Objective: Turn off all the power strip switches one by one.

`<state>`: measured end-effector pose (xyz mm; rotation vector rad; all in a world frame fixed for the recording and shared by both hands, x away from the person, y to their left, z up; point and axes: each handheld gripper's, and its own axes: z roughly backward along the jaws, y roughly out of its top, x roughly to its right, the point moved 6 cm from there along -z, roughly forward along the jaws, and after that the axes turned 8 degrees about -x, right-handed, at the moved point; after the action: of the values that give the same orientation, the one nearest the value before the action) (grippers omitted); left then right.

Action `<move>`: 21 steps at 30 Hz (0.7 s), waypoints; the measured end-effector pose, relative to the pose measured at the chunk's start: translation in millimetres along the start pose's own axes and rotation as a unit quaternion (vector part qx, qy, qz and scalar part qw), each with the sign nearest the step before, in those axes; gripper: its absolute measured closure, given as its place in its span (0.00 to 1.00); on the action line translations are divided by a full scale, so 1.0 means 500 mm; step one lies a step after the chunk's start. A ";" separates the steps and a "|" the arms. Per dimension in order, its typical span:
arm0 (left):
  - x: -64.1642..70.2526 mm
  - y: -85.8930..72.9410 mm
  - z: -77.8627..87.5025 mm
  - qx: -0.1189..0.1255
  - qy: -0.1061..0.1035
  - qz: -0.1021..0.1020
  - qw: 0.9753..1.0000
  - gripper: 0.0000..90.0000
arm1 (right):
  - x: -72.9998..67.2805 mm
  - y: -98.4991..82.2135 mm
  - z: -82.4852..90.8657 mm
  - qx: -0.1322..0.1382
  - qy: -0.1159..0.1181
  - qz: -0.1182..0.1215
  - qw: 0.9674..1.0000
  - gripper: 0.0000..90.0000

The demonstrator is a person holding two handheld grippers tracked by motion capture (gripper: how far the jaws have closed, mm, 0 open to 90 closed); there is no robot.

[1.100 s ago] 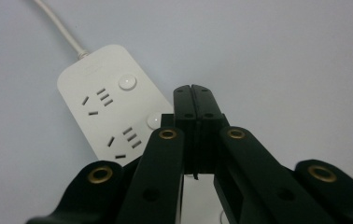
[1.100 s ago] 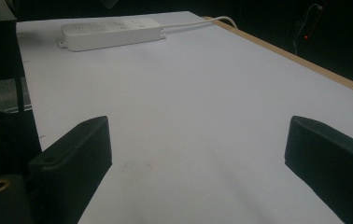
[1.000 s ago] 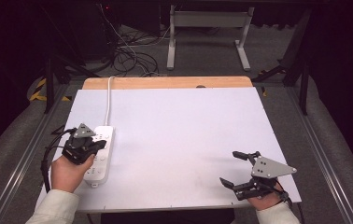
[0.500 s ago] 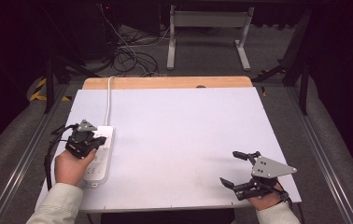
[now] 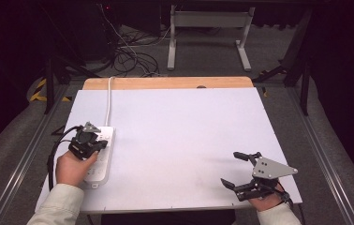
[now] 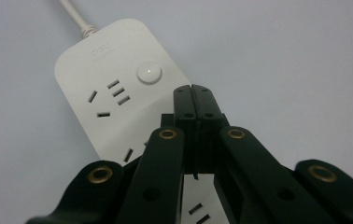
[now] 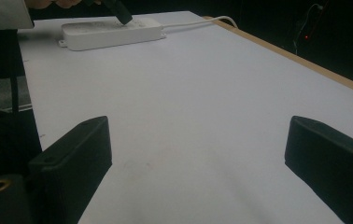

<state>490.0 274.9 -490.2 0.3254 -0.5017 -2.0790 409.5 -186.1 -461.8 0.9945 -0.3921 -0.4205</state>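
Since a second ago the left tool (image 5: pixel 87 142) has drifted a little toward the person along the white plastic power strip (image 5: pixel 101 154) and sunk closer to it; the right tool (image 5: pixel 245 171) has kept its place. The strip has not shifted.

Seen in the left gripper view, the left tool's (image 6: pixel 194 100) two black jaws are pressed together with nothing between them, their joined tips hanging over the strip's top face, just short of its round white push-button switch (image 6: pixel 149 73). That button lies straight ahead of the tips, a little to their left in that view, with one socket group (image 6: pixel 109 96) beside it; whether the tips already touch the plastic cannot be told. The strip's long axis runs away from the person, nearly in line with the tool, and its white cord (image 5: pixel 108 101) leaves the far end toward the back of the white counter (image 5: pixel 189 140).

At the near right corner of the counter the right tool sits with its jaws wide apart and empty, well apart from the strip, which in the right gripper view (image 7: pixel 111 31) lies far across the bare surface. My judgement: the left hand is clearly the nearer, and a short push forward and down would bring the closed tips onto the button.
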 end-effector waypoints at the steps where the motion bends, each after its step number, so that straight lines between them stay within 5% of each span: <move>1: 0.000 -0.001 -0.001 -0.001 0.000 0.002 1.000 1.00 | 0.000 0.000 0.000 0.000 0.000 0.000 1.000 0.09; 21: 0.010 -0.002 -0.013 0.003 0.013 -0.018 1.000 1.00 | -0.002 0.000 0.001 -0.001 0.000 0.002 1.000 0.09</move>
<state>489.5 269.3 -496.5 0.3673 -0.4886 -2.1067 408.7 -185.9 -461.8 0.9918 -0.3934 -0.4164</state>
